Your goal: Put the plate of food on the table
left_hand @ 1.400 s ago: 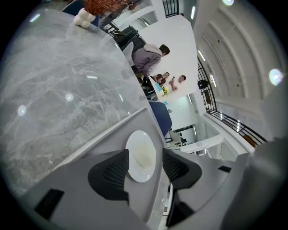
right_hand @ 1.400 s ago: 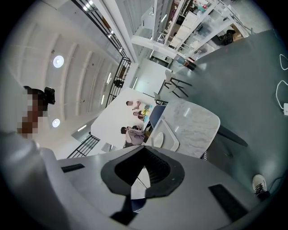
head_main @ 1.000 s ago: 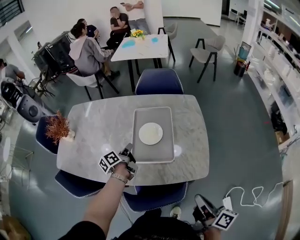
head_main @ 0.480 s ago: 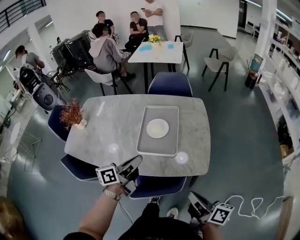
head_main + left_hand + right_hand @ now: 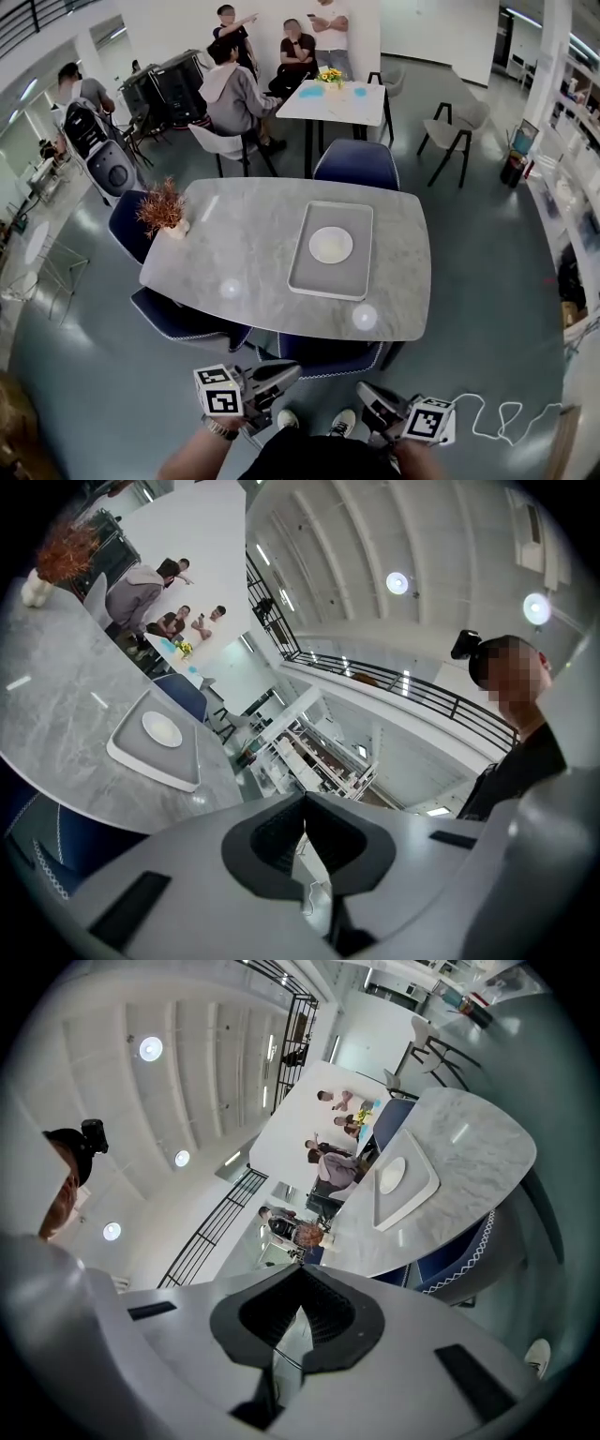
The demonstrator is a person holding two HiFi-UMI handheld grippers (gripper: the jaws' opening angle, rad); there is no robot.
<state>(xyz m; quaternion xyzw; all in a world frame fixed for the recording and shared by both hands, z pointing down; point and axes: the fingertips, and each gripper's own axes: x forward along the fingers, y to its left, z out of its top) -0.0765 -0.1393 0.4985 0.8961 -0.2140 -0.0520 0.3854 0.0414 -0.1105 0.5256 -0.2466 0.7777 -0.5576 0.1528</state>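
Observation:
A round white plate [image 5: 330, 245] lies in a grey rectangular tray [image 5: 314, 274] on the marble table [image 5: 244, 253], right of the table's middle. Both grippers hang low by my body, over the floor and short of the table's near edge. My left gripper [image 5: 289, 372] is shut and holds nothing, its tips [image 5: 302, 803] pressed together. My right gripper [image 5: 364, 396] is also shut and empty, with its tips [image 5: 302, 1274] meeting. The two gripper views show the tray [image 5: 141, 761] [image 5: 417, 1196] and plate [image 5: 162, 729] [image 5: 392, 1174] far off.
A dried plant in a white pot [image 5: 164, 210] stands at the table's left end. Blue chairs [image 5: 354, 164] are tucked in around it. Several people sit and stand at a far white table [image 5: 337, 98]. A white cable [image 5: 506, 408] lies on the floor at right.
The left gripper has drawn back from the tray's near corner, off the table and down toward my body. The view has backed away from the table. The plate and tray have not moved.

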